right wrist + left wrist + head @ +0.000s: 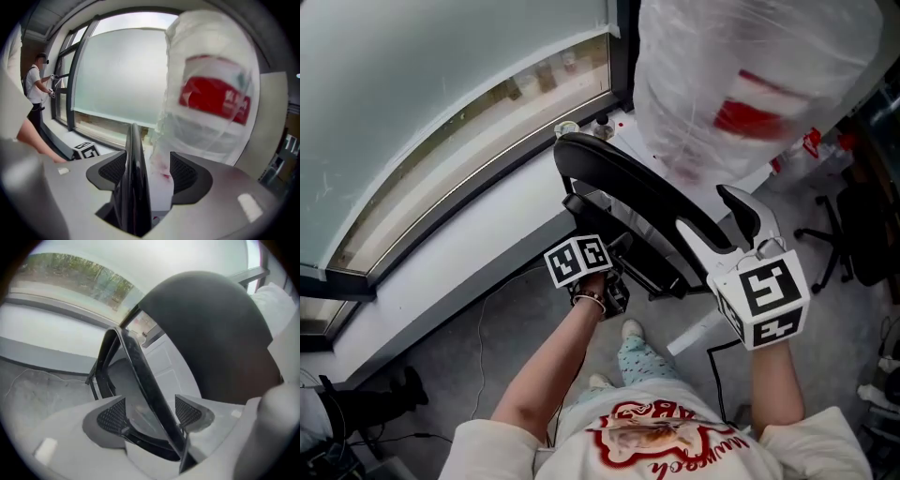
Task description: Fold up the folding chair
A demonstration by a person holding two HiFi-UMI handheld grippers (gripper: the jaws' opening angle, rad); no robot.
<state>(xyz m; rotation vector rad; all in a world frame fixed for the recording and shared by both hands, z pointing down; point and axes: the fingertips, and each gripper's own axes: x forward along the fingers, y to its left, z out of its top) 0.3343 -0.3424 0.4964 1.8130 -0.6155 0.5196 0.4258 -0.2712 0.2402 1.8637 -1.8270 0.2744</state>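
- Left gripper (150, 413): jaws apart, with a thin black edge of the folding chair (619, 183) slanting between them.
- Right gripper (149, 173): jaws wide apart around another chair edge.
- The chair stands on a grey floor (469, 347) beside a white ledge (487, 225).
- Beyond are a frosted window (412, 84) and, to the right, a plastic-wrapped bundle (750, 84).

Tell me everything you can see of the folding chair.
The chair is glossy black and plastic-looking: a curved panel over a dark tube frame. It stands beside a white ledge. The panel's edge runs between the right gripper's fingers, which are apart and not pressing it. A thin black bar of it crosses between the left gripper's fingers, also apart.
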